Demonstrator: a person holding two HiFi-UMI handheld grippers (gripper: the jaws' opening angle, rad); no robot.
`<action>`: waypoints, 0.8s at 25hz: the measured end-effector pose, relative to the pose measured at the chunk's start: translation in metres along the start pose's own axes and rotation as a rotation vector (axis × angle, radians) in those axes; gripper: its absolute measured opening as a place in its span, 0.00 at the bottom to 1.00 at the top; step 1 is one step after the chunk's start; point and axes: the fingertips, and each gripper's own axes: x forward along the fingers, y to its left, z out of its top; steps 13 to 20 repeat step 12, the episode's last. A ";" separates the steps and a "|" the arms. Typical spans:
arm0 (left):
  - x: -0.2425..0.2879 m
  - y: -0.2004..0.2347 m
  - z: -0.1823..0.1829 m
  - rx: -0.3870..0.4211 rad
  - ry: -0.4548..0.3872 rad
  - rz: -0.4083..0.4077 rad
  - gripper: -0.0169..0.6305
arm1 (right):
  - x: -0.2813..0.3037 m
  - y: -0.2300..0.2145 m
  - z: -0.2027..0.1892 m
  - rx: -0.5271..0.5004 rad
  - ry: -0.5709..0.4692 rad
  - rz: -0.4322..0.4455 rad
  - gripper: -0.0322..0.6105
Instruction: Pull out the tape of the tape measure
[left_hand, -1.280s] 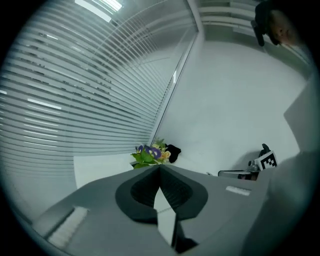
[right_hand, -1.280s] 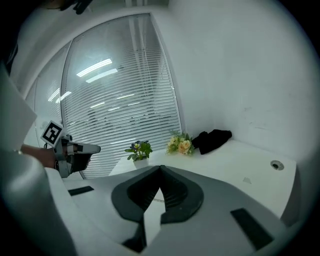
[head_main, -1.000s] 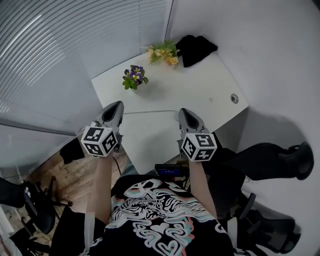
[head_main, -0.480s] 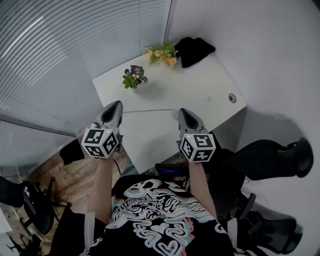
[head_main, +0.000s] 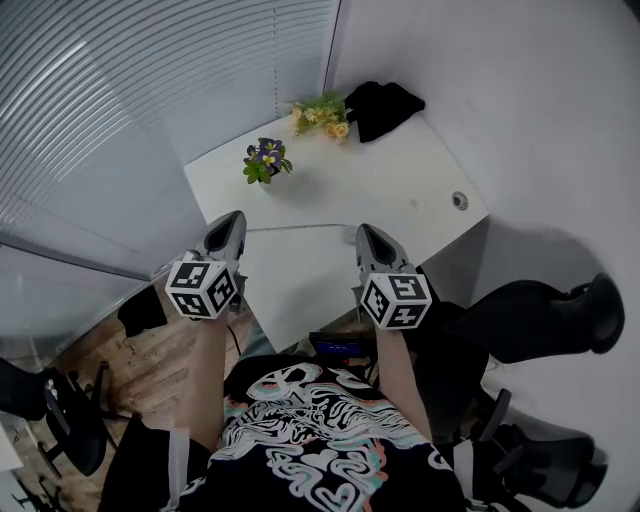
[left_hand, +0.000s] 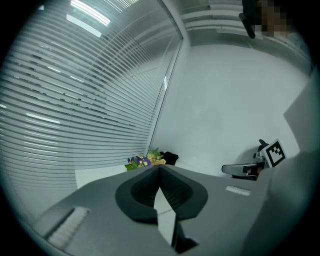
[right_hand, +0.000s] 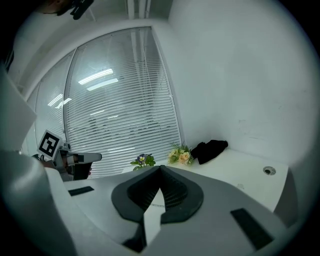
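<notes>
Hovering side by side above the near edge of the white rectangular desk, the left gripper and the right gripper have scarcely moved over the last second. Both pairs of grey jaws are pressed together on nothing, so the pull has not begun. No tape measure shows in any view. The desk's far end holds a small purple-flowered plant, a yellow flower bunch and a black crumpled lump, probably cloth.

Black item on desk too small to ID; chair cropped.
</notes>
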 end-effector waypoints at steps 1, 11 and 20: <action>0.000 0.001 -0.001 -0.003 0.004 0.003 0.03 | 0.000 -0.001 0.000 0.004 -0.001 -0.002 0.05; 0.001 0.003 -0.006 -0.015 0.030 0.010 0.03 | 0.000 -0.008 -0.007 0.039 0.009 -0.008 0.05; 0.002 0.003 -0.007 -0.015 0.036 0.011 0.03 | 0.000 -0.009 -0.008 0.040 0.011 -0.008 0.05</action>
